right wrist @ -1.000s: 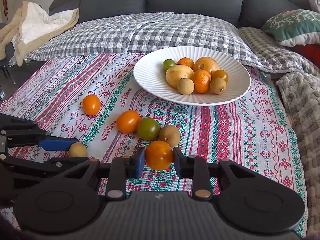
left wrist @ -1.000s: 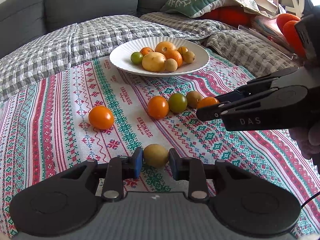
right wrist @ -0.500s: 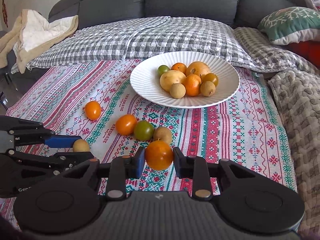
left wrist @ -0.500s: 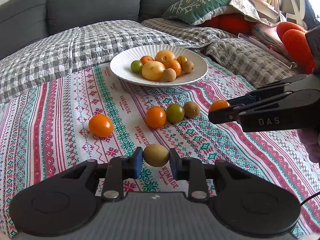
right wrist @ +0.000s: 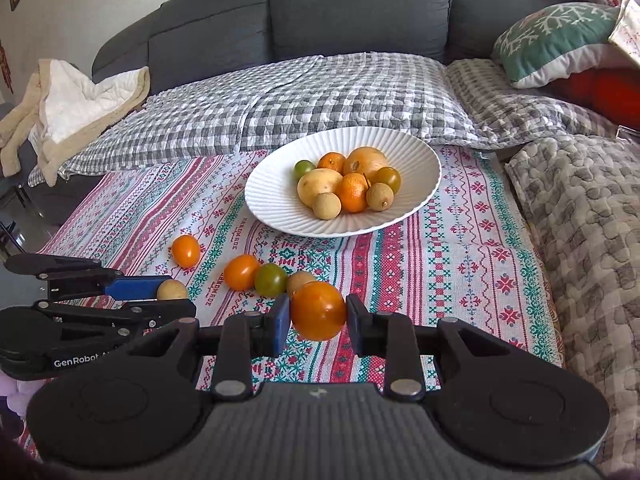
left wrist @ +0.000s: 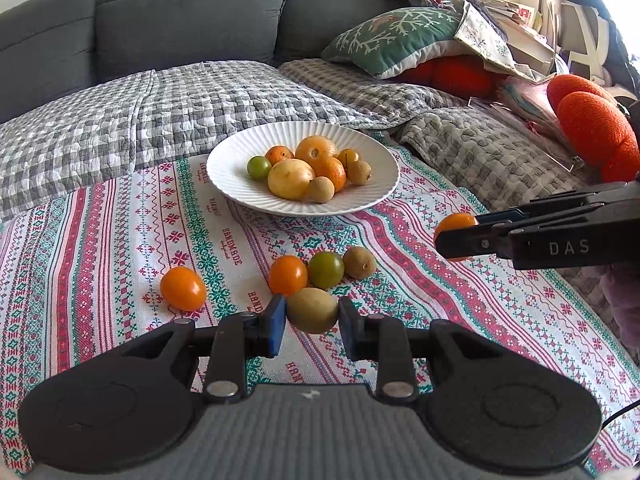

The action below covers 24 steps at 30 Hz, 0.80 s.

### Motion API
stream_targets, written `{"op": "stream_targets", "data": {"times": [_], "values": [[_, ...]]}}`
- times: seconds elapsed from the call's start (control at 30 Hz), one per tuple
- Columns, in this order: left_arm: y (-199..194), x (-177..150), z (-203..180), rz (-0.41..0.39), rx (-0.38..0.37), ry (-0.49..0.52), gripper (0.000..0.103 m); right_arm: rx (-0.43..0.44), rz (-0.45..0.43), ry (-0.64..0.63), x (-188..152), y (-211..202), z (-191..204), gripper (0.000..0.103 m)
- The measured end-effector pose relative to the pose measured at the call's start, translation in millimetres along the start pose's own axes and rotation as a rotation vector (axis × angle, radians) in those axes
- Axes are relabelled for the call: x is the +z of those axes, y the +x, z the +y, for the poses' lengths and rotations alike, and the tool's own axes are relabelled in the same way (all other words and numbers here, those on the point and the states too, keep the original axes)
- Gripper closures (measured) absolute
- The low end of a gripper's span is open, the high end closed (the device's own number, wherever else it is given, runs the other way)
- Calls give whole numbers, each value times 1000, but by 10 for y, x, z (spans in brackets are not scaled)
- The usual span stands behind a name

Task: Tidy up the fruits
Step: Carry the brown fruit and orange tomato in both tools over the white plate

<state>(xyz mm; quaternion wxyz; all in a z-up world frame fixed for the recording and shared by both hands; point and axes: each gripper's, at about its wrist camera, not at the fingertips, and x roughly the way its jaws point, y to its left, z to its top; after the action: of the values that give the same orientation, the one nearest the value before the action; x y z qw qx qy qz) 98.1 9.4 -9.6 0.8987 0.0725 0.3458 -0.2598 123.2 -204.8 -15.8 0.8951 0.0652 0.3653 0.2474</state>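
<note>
Carrying step, both hands loaded. The left gripper point(left wrist: 312, 316) is clamped on a yellow-brown fruit point(left wrist: 312, 310); the right gripper point(right wrist: 318, 316) is clamped on an orange tomato point(right wrist: 318, 310). Both fruits hang above the patterned cloth point(left wrist: 100, 240), short of the white plate point(left wrist: 240, 188), where seven fruits already lie. Next, probably: carry each over the plate's bare rim side, lower, release gently so nothing rolls. Four fruits remain on the cloth.
</note>
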Motion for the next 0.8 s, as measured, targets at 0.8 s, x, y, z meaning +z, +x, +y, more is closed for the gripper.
{"op": "stream_targets", "data": {"times": [0.8], "values": [[293, 579, -157, -71, 15, 85, 87, 55, -73, 77, 308, -78, -300, 76]]}}
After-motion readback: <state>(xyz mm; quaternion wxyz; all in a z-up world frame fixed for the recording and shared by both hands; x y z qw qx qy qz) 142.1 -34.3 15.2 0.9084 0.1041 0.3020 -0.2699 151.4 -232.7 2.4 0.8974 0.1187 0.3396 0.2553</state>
